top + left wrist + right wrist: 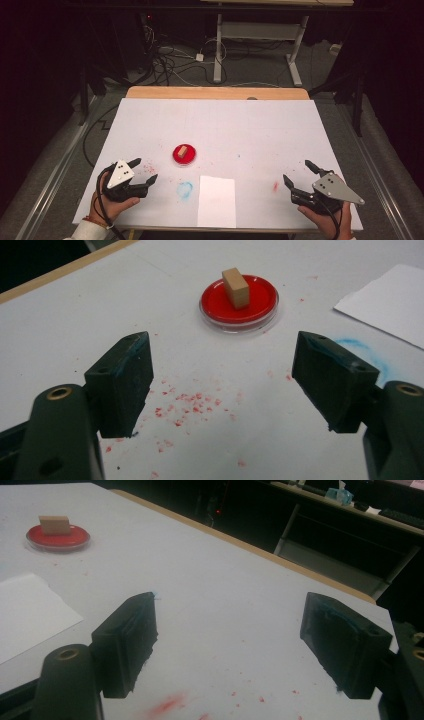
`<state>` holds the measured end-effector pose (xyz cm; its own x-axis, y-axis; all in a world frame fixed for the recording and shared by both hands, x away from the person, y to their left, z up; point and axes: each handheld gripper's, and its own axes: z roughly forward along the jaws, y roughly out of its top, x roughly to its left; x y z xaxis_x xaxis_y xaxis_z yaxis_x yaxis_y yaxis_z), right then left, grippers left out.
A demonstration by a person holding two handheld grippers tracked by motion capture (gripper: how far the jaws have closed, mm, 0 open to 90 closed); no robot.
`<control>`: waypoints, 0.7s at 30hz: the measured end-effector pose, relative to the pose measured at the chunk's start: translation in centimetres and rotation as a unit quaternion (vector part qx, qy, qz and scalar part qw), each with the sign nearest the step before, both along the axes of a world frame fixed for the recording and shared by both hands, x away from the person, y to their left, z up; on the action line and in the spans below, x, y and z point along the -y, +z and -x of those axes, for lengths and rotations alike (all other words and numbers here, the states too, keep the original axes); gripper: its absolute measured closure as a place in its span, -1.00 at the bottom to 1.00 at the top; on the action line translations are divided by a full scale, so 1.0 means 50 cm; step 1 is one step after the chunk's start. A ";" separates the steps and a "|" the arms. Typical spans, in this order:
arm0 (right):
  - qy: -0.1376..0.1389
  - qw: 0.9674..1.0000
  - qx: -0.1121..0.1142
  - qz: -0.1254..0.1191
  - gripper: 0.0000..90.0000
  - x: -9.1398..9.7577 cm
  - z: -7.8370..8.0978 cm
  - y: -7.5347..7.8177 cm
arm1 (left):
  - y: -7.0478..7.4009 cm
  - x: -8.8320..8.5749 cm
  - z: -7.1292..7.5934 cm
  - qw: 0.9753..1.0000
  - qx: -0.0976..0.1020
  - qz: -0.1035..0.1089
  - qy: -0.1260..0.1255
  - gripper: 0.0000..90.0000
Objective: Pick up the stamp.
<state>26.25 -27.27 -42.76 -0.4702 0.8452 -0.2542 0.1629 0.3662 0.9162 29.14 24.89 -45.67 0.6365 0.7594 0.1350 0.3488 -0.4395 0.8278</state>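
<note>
Wooden block (182,150) on red dish (184,155), centre of high view, above white paper (216,200). Left gripper (143,170) lower left, jaws apart, empty, near dish. Right gripper (298,173) lower right, likewise apart, empty.

The table cover (250,130) was plain white, with a light wood edge (215,93) showing along its far side. On it sat a clear-rimmed dish (260,315) filled solid red, and the little wooden block (235,287) in it was pale tan. The sheet of paper (216,200) was white too, a shade brighter than the cover. Beside it there was a smudge of light blue (184,189), scattered red specks (192,405) near the left gripper (142,171), and a red smear (275,186) by the right gripper (298,172). Both grippers were black, each topped by a grey three-cornered plate dotted with dark holes. The floor (330,115) was grey.
</note>
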 end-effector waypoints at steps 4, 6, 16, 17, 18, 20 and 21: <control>0.003 1.000 -0.001 0.007 -0.48 -0.004 -0.001 -0.001 | -0.001 0.000 -0.001 1.000 -0.006 -0.005 0.003 -0.47; 0.003 1.000 -0.002 0.009 -0.48 -0.007 0.000 -0.002 | 0.000 0.000 -0.001 1.000 -0.007 -0.005 0.004 -0.47; 0.003 1.000 -0.002 0.022 -0.47 -0.011 0.000 -0.002 | 0.014 0.006 -0.008 1.000 -0.026 -0.014 -0.006 -0.47; 0.003 1.000 -0.001 0.024 -0.47 -0.011 -0.001 -0.002 | 0.020 0.007 -0.011 0.999 -0.028 -0.016 -0.004 -0.47; 0.002 1.000 -0.001 0.025 -0.46 -0.011 -0.001 -0.002 | 0.030 0.010 -0.017 0.999 -0.034 -0.020 -0.002 -0.47; 0.000 1.000 -0.005 0.024 -0.46 -0.012 -0.001 -0.003 | 0.044 0.012 -0.027 0.999 -0.040 -0.024 0.002 -0.46; -0.001 1.000 -0.007 0.024 -0.46 -0.012 -0.002 -0.004 | 0.044 0.012 -0.027 0.999 -0.040 -0.024 0.002 -0.46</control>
